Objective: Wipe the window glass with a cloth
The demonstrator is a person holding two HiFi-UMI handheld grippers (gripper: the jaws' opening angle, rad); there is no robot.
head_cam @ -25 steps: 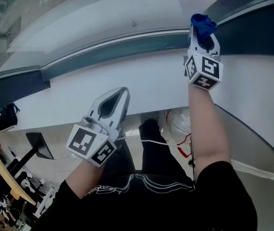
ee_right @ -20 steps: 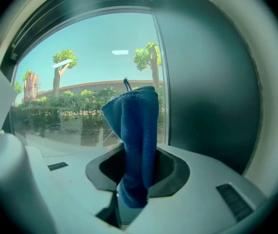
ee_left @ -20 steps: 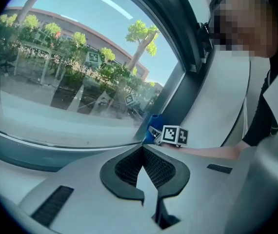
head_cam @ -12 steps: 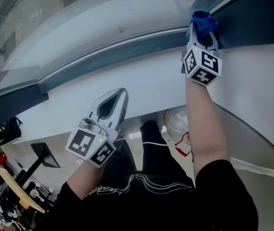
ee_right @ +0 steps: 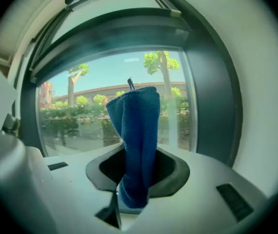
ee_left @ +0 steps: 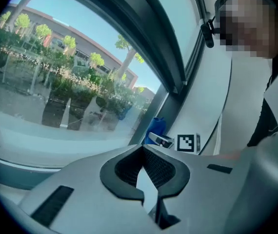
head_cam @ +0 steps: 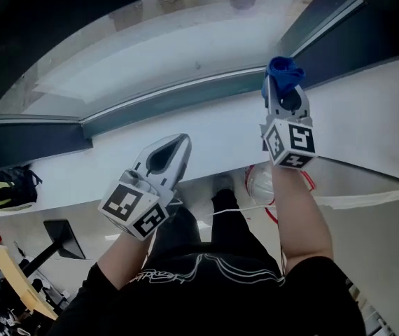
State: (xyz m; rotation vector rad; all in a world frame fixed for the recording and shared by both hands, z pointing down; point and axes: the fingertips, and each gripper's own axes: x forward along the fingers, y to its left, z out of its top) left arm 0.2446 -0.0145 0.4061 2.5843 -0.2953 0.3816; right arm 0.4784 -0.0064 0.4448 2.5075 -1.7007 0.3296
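Blue terry cloth (ee_right: 136,130) stands up in a folded bunch from the right tongs (ee_right: 131,189), whose jaws are clamped on its lower end. In the right gripper view it rises in front of the window glass (ee_right: 75,121), close to the dark upright of the frame (ee_right: 212,96). Whether its tip touches the pane cannot be told. From the head view the cloth sits at the lower corner of the window, where the bottom rail (head_cam: 178,96) meets that upright, and the right forearm reaches up over the white sill (head_cam: 213,128).

The left tongs (head_cam: 178,140) hover lower and to the left, over the front edge of the sill and well apart from the cloth. Their jaws meet at the tips and have nothing between them, only the empty loop of the black pads (ee_left: 166,172). The left gripper view looks along the pane, with the right tongs' marker cube (ee_left: 188,143) beyond.

Trees and a long building show through the glass. A black and yellow bag (head_cam: 7,187) lies on the floor far to the left.
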